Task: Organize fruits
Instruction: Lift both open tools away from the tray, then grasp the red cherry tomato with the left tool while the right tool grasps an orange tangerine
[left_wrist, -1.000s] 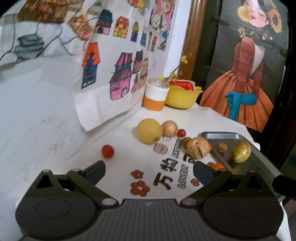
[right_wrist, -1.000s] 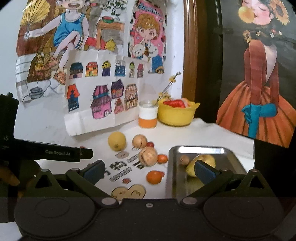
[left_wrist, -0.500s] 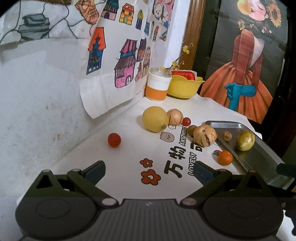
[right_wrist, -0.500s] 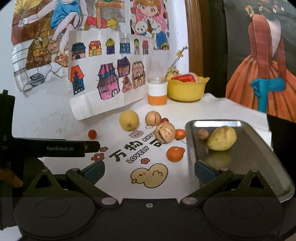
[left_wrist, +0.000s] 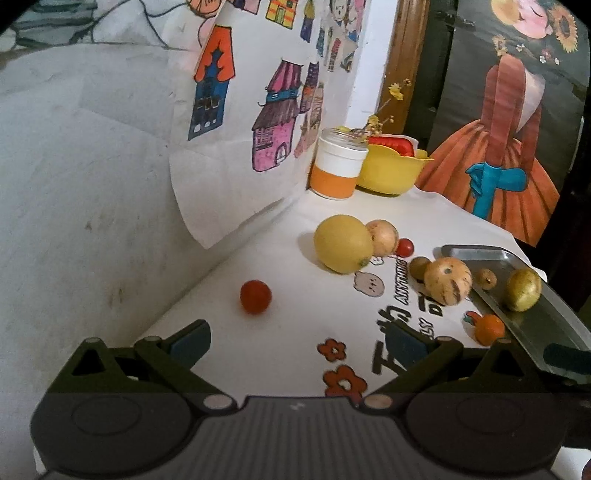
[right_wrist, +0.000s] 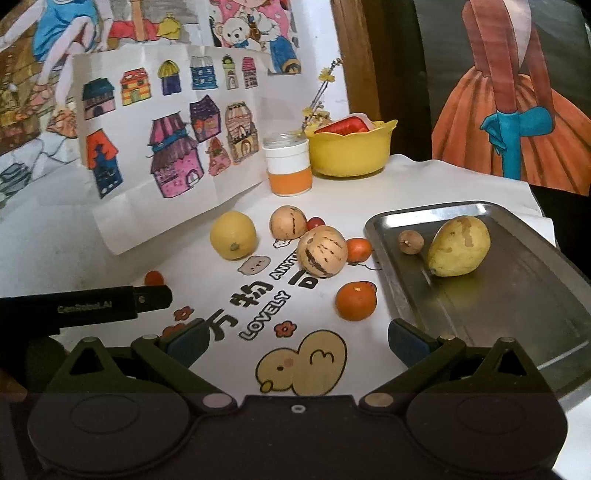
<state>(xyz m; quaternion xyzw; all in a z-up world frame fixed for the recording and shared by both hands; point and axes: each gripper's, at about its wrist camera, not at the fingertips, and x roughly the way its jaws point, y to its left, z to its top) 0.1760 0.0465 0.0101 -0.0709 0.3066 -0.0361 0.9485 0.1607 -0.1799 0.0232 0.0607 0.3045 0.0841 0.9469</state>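
Loose fruit lies on a white printed cloth: a lemon (right_wrist: 233, 235), two striped tan melons (right_wrist: 322, 251) (right_wrist: 288, 222), a tangerine (right_wrist: 356, 301), a smaller orange fruit (right_wrist: 359, 249) and a small red tomato (left_wrist: 255, 296) near the wall. A steel tray (right_wrist: 517, 295) at the right holds a yellow-green pear (right_wrist: 459, 246) and a small brown fruit (right_wrist: 409, 242). My left gripper (left_wrist: 301, 345) is open, low over the cloth, just short of the red tomato. My right gripper (right_wrist: 297, 341) is open above the duck print, the tangerine just ahead of it.
A white and orange jar (right_wrist: 288, 168) and a yellow bowl (right_wrist: 351, 151) stand at the back by the wall. Children's drawings (right_wrist: 166, 136) hang down to the cloth on the left. The left gripper's body (right_wrist: 85, 306) crosses the right wrist view's left side.
Both grippers have dropped lower and moved forward toward the fruit. The red tomato now lies closer to my left gripper, and the tangerine closer to my right gripper. Both stayed open.
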